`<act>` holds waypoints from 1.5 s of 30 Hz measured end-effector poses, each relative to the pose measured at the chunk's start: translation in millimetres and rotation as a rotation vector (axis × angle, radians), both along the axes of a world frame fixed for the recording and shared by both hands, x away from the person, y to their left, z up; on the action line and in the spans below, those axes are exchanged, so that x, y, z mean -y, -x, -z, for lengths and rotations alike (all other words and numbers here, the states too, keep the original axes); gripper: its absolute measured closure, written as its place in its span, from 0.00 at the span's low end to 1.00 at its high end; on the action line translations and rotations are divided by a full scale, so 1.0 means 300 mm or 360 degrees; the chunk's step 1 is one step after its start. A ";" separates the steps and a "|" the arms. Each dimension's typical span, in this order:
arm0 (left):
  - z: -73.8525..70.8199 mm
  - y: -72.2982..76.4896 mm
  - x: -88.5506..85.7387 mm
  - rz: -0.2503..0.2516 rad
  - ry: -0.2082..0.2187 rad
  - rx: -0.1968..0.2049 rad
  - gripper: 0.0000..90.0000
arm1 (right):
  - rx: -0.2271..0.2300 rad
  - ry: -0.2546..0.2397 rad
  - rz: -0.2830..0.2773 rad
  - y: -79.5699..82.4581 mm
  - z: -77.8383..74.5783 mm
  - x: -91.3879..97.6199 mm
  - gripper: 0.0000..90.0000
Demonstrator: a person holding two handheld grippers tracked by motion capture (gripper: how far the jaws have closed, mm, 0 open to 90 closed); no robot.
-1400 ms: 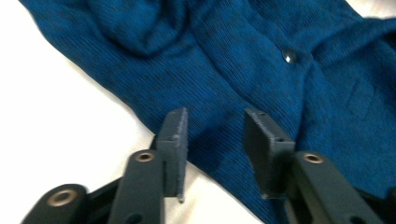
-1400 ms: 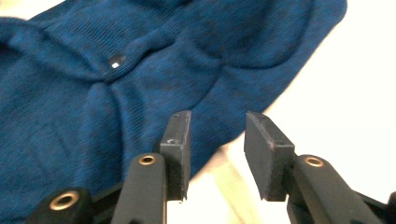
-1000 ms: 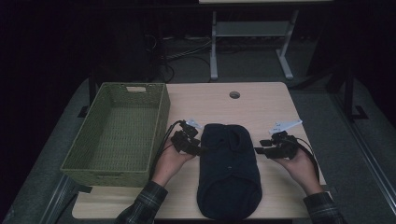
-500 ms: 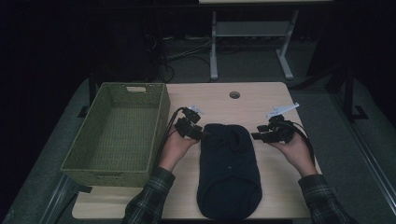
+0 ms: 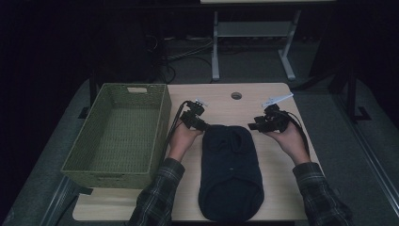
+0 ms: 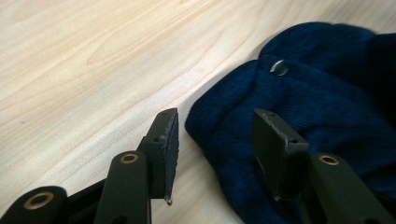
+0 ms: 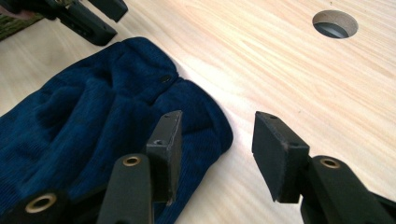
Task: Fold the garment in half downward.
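Left to right across the pale wooden bench [image 5: 221, 101]: the woven olive-green rectangular basket [image 5: 117, 134] stands empty along the left edge. Just right of it, my left tongs [image 5: 203, 126] have advanced away from the near edge since a second ago and now sit at the far left corner of the dark navy knitted garment [image 5: 230, 172], which lies flat along the middle of the bench, its far end short of the round cable hole [image 5: 236, 95] near the far edge.

In the left gripper view the left tongs [image 6: 215, 140] stand spread, straddling the folded corner of the garment [image 6: 299, 107]. The right pad is over the fabric, the left pad is over bare wood. The jaws have just been closing slightly, with the knit edge between them, but the pads do not yet press on it. A small silver button [image 6: 279, 67] shows beyond the corner.

My right tongs [image 5: 258, 125] have likewise travelled forward and inward and now sit at the far right corner. In the right gripper view the right tongs [image 7: 215, 140] are also spread: one pad is over the cloth [image 7: 93, 121], the other over wood. Nothing is pinched.

Assessment: both tools are now staged at the two far corners. The next step appears to be lowering and clamping each corner, probably to fold or lift the garment. Either pad may catch only one layer of the knit.
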State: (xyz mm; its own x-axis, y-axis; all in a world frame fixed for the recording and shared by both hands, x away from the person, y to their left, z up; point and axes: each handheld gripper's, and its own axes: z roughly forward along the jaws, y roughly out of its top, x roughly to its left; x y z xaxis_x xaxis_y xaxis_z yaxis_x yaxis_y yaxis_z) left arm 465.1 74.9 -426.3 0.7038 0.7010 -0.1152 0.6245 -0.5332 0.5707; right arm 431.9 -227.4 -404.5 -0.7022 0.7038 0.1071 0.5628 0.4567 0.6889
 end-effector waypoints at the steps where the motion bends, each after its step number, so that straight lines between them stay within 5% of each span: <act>1: 0.006 -0.005 0.001 -0.0005 -0.0010 -0.0003 0.57 | -0.0002 0.0000 0.0002 -0.011 0.003 -0.006 0.58; 9: 0.080 -0.037 0.014 -0.0029 -0.0004 -0.0083 0.57 | -0.0028 0.0009 0.0003 -0.079 0.034 -0.044 0.58; 25: 0.086 -0.040 0.011 -0.0002 -0.0028 -0.0074 0.59 | -0.0140 0.0098 -0.0004 -0.141 0.175 -0.096 0.60; 34: 0.086 -0.044 0.012 -0.0018 -0.0016 -0.0090 0.59 | -0.0194 -0.0014 0.0003 -0.135 0.201 -0.079 0.76; 42: 0.089 -0.054 0.010 -0.0023 0.0032 -0.0103 0.56 | -0.0163 0.0068 -0.0041 -0.120 0.190 -0.113 0.94; 45: 0.089 -0.057 0.009 0.0019 0.0049 -0.0130 0.66 | -0.0169 0.0059 -0.0040 -0.121 0.191 -0.113 0.95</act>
